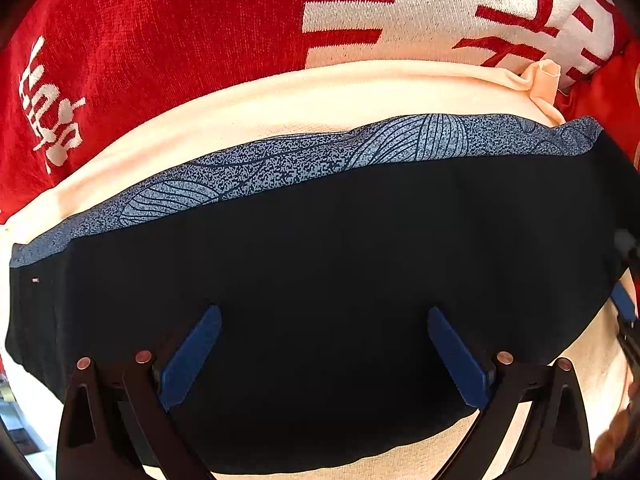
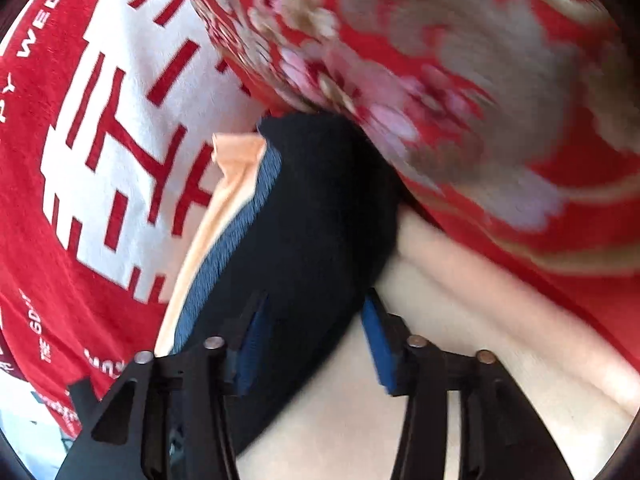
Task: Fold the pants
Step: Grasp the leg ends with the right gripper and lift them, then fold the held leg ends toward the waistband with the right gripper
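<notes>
Dark pants (image 1: 320,280) lie folded flat on cream garment (image 1: 280,100), over red blanket (image 1: 160,40). Left tool (image 1: 324,356) wide, empty, above pants. Right tool (image 2: 316,344) wide, straddling pants edge, pads clear. Fold seems laid; next likely regrip for final fold.

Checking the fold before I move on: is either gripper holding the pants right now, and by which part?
Neither holds anything. The left gripper stands open over the dark pants; the right gripper is open at their edge, pressing nothing.
</notes>
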The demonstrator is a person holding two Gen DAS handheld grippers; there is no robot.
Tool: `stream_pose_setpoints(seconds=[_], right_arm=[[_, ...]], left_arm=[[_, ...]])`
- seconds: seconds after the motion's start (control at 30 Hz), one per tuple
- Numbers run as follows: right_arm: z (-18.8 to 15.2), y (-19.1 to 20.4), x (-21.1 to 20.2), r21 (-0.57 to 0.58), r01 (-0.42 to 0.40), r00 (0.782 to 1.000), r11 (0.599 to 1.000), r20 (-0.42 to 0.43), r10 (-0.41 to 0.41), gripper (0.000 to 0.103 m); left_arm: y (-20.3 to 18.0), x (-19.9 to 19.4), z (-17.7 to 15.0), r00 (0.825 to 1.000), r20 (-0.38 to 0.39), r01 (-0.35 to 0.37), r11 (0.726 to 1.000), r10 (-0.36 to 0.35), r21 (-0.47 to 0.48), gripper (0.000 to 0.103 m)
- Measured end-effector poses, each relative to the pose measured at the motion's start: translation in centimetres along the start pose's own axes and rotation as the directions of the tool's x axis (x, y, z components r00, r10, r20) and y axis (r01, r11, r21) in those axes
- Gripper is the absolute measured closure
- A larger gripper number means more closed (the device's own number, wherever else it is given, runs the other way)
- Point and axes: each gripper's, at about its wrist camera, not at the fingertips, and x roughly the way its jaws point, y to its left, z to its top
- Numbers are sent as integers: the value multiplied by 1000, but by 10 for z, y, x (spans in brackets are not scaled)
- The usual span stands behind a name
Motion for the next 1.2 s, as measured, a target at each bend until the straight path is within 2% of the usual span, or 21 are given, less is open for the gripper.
stream_pose_setpoints(seconds=[0.07,0.13,0.17,0.2,0.23,0.27,0.33,0.47,0.6,0.63,0.7,0.73,0.83,0.9,1.0,1.07,1.2], right_arm=[[5,10,7,-17,26,999,1000,19,-26,33],[11,13,10,5,36,999,999,6,-36,33],[14,12,11,20,40,999,999,-7,-39,38],[17,13,11,36,43,999,998,-30,-42,46],[20,14,11,27,47,997,999,-56,-45,74],[22,16,8,3,27,997,1000,-73,-27,88],[24,21,1,-38,-7,995,999,-99,3,88],[29,40,-20,-139,-54,993,989,-111,39,88],[24,60,-31,-221,-61,993,973,-108,38,88],[24,64,-31,-235,-63,993,970,-110,37,88],[21,72,-32,-266,-61,993,962,-110,32,88],[20,78,-34,-289,-61,994,955,-108,31,88],[17,93,-37,-333,-62,994,941,-103,29,88],[13,104,-36,-361,-59,994,931,-104,22,88],[5,122,-41,-430,-47,995,902,-100,4,88],[-3,135,-46,-484,-38,995,874,-95,-9,88],[-24,168,-55,-606,-16,997,795,-75,-37,88]], left_arm=[[2,0,-3,1000,6,0,1000,0,9,0],[4,0,-2,1000,2,6,1000,-6,12,0],[5,0,-1,1000,-2,10,1000,-10,12,0],[6,0,1,1000,-7,15,1000,-15,11,0],[8,-2,2,1000,-12,21,1000,-21,7,4],[9,-6,2,999,-9,40,999,-40,0,18],[10,-15,5,997,-4,81,997,-81,6,33],[5,-27,6,990,20,140,990,-141,23,34],[-12,-12,13,982,18,187,982,-187,-14,34],[-22,-4,11,989,17,145,989,-146,17,32],[-37,-6,2,992,97,74,993,-83,97,31],[-38,-7,-1,990,115,64,992,-77,111,31],[-31,-6,0,989,97,105,991,-114,88,31],[-32,-6,-1,990,100,89,990,-100,112,31],[-31,-5,-2,988,105,99,988,-112,117,31],[-26,-6,1,985,98,131,985,-142,116,30],[3,-14,2,976,66,204,975,-210,87,29]])
